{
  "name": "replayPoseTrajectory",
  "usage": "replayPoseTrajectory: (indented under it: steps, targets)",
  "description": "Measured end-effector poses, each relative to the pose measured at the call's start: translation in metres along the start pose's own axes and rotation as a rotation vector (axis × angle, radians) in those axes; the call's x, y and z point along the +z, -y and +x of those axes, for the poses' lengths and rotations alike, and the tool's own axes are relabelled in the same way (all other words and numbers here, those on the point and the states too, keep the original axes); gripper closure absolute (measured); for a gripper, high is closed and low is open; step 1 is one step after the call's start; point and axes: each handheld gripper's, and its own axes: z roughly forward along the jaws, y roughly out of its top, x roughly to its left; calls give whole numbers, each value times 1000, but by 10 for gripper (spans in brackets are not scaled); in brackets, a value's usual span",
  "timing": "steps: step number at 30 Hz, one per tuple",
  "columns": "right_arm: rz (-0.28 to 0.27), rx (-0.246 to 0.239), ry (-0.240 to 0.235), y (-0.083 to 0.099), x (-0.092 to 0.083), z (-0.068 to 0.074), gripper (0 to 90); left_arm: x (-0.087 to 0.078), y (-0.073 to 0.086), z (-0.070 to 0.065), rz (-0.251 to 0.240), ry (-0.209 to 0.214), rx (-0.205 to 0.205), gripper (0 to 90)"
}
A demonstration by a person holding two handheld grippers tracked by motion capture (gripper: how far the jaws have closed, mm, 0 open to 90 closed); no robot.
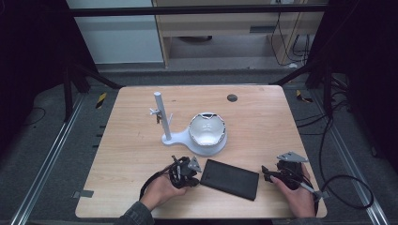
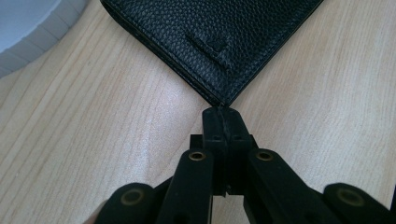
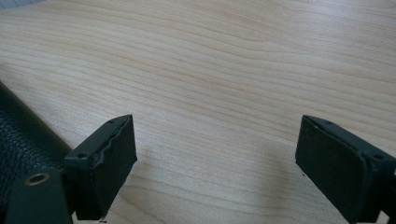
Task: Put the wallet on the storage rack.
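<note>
1. Looking down from the high view, we note a black leather wallet (image 1: 230, 178) lying flat on the wooden table (image 1: 263, 122), near the front edge, between the two hands.
2. Left gripper (image 1: 193, 169) — held in the person's left hand (image 1: 162, 191) — sits just beside the wallet's left end. In the left gripper view its jaws are pressed together with nothing between them, and the closed tips (image 2: 221, 122) meet the near corner of the wallet (image 2: 215, 42); we cannot tell whether they touch it or stop just short.
3. Right gripper (image 1: 267, 173) rests in the right hand (image 1: 296, 197) just off the wallet's right end. In the right gripper view its jaws stand wide apart over bare wood, holding nothing; the wallet's pebbled edge (image 3: 21, 135) lies beside the left-hand jaw in that view.
4. Wallet surface: grained leather with a stitched border and a small raised tab (image 2: 208, 45) near its middle.
5. Behind the wallet, toward the table centre, a white stand (image 1: 162, 117) with an upright post rises from a white base, and a bowl-shaped object with a silvery inside (image 1: 207, 130) sits on the base's round end — well clear of both grippers.
6. A small dark round mark (image 1: 232, 98) shows on the far part of the table top.
</note>
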Motion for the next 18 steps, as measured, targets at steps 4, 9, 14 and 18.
replayPoseTrajectory:
  steps: [4,9,14,18]
  targets:
    - [-1,-2,-2,0,0,0,126,0,-1,1,2,2,-3,896]
    - [-4,3,-2,0,0,0,126,1,-1,1,1,12,-2,896]
    - [-5,6,-1,0,0,0,126,0,-1,2,-3,15,1,896]
    - [-12,-1,-1,0,-1,-1,126,-5,-1,1,-26,10,-1,896]
